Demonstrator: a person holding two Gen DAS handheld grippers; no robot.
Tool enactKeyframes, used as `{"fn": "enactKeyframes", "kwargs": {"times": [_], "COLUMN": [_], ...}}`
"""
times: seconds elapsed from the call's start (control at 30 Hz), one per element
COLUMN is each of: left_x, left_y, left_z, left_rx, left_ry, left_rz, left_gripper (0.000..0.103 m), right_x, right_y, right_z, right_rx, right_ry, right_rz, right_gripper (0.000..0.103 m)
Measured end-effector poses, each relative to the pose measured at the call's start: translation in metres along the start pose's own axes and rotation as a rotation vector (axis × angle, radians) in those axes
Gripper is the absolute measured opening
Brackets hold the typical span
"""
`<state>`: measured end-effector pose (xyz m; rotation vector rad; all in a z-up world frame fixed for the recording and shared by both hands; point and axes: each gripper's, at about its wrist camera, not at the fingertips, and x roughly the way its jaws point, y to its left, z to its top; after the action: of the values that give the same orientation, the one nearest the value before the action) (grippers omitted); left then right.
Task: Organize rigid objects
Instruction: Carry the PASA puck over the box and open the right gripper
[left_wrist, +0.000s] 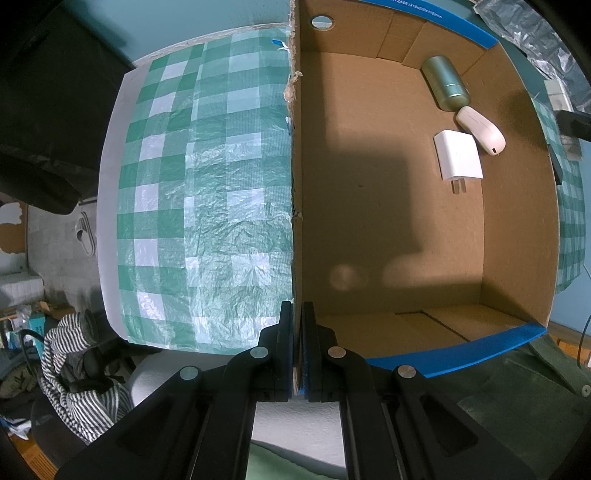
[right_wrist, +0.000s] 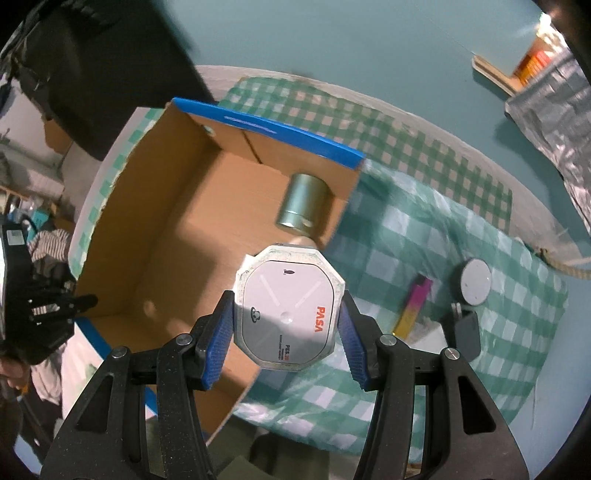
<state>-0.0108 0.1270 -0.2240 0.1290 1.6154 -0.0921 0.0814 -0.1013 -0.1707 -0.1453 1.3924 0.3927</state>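
My left gripper is shut on the left wall of the cardboard box, pinching its rim from above. On the box floor lie a green metal can, a white computer mouse and a white plug adapter. In the right wrist view my right gripper is shut on a white octagonal device with red "PASA" lettering, held in the air above the box's right wall. The can shows again in the box's far corner.
On the green checked cloth right of the box lie a round grey puck, a pink and yellow stick and a dark plug adapter. Crinkled foil is at the far right. Beyond the table's left edge is striped clothing.
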Motion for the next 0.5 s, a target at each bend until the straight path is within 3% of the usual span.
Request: {"fn": "enactKeyframes", "kwargs": {"times": [0.5], "left_x": [0.001], "left_y": [0.000], "left_z": [0.000], "left_rx": [-0.001], "left_ry": [0.001], "left_rz": [-0.001], "left_gripper": [0.004], "right_x": [0.042], "right_y": [0.030], "right_z": [0.006], "right_rx": [-0.093], "right_ry": [0.084], "right_rz": [-0.007], "right_gripper": [0.053]}}
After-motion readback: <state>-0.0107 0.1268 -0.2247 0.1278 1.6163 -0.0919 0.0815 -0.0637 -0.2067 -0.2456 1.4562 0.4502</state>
